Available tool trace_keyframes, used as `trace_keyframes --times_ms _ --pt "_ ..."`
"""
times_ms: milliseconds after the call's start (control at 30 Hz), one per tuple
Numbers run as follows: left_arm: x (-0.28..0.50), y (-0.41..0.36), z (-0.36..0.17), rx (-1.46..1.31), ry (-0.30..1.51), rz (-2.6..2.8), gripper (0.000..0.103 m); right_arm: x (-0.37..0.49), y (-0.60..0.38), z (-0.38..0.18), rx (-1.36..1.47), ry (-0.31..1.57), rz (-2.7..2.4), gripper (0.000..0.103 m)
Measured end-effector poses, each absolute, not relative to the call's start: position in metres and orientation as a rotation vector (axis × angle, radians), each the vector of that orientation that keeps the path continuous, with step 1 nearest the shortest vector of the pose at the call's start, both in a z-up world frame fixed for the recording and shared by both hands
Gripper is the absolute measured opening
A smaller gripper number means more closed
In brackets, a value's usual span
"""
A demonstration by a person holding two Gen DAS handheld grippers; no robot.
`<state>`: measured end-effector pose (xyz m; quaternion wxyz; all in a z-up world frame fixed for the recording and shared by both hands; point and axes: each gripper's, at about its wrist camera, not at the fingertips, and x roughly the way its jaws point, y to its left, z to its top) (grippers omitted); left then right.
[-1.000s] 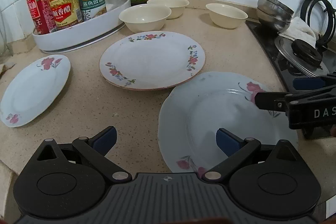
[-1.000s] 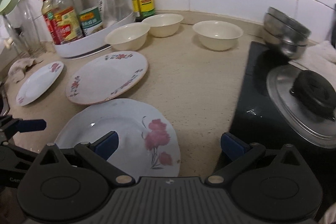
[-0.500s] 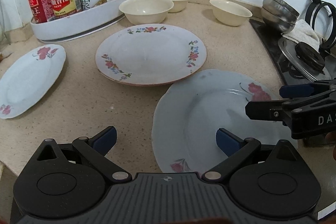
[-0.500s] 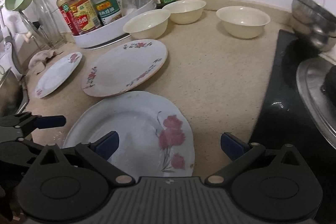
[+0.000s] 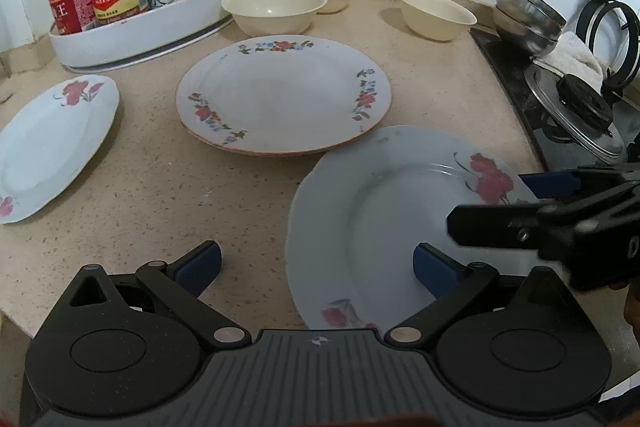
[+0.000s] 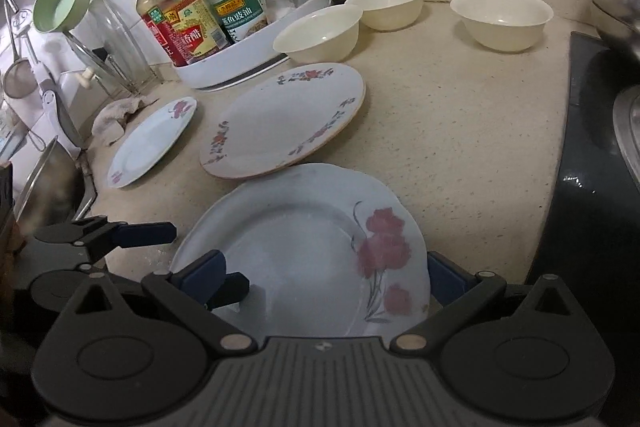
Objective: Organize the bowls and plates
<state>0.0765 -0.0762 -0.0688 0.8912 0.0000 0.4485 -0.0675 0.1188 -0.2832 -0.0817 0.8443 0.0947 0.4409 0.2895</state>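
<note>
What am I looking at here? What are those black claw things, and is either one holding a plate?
No robot here: a person holds a hand-held claw in each hand, each with a camera looking along its two fingers. One picture is from the left gripper, the other from the right gripper. On the counter lie three flowered plates and three cream bowls. Both claws are open around the nearest big blue plate; neither is shut on it, and whether they touch it is unclear. The rimmed plate overlaps its far edge.
</note>
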Motion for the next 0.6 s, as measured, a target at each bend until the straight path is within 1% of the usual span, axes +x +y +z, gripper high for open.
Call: trace_keyframes --times_ms 267,433,600 --pt "0.085 -0.062 -0.069 0.059 0.945 -0.269 0.103 0.12 -0.279 -0.08 0.386 0.992 0.568 0.102" --pt "0.081 -0.055 -0.069 0.09 0.939 -0.353 0.103 0.111 -0.255 -0.078 0.372 1.007 0.593 0.102" --pt "0.075 -0.049 -0.069 0.111 0.936 -0.427 0.103 0.106 -0.257 -0.078 0.399 1.018 0.543 0.102"
